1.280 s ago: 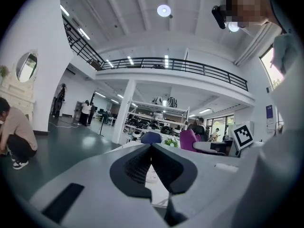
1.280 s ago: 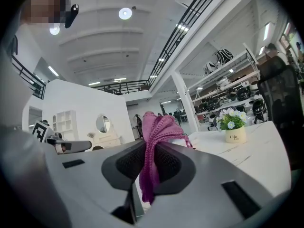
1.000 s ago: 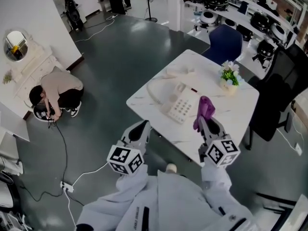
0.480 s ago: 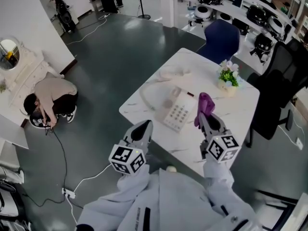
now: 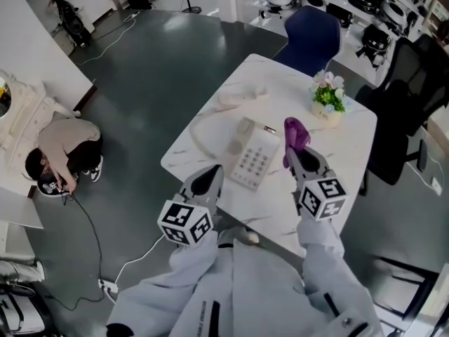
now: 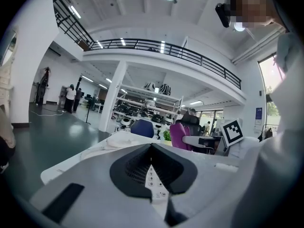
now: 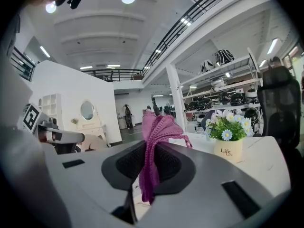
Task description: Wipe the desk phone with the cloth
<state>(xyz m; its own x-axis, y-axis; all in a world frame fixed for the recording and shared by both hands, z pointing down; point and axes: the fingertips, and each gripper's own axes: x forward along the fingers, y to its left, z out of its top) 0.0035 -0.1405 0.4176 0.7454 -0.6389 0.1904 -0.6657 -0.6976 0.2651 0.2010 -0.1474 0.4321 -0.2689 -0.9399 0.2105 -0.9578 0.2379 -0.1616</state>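
Holding the cloth (image 5: 295,133) just right of the desk phone (image 5: 250,161), which lies on the white table (image 5: 344,142).
Your right gripper (image 5: 296,153) pinches the soft, limp cloth by a bunched end. Your left gripper (image 5: 209,175) is pressed together, empty. The phone looks like light plastic and may slide, so wipe gently.

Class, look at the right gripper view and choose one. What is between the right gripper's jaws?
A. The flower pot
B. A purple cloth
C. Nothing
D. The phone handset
B: in the right gripper view, the right gripper has its jaws closed on the purple cloth, which sticks up above them.
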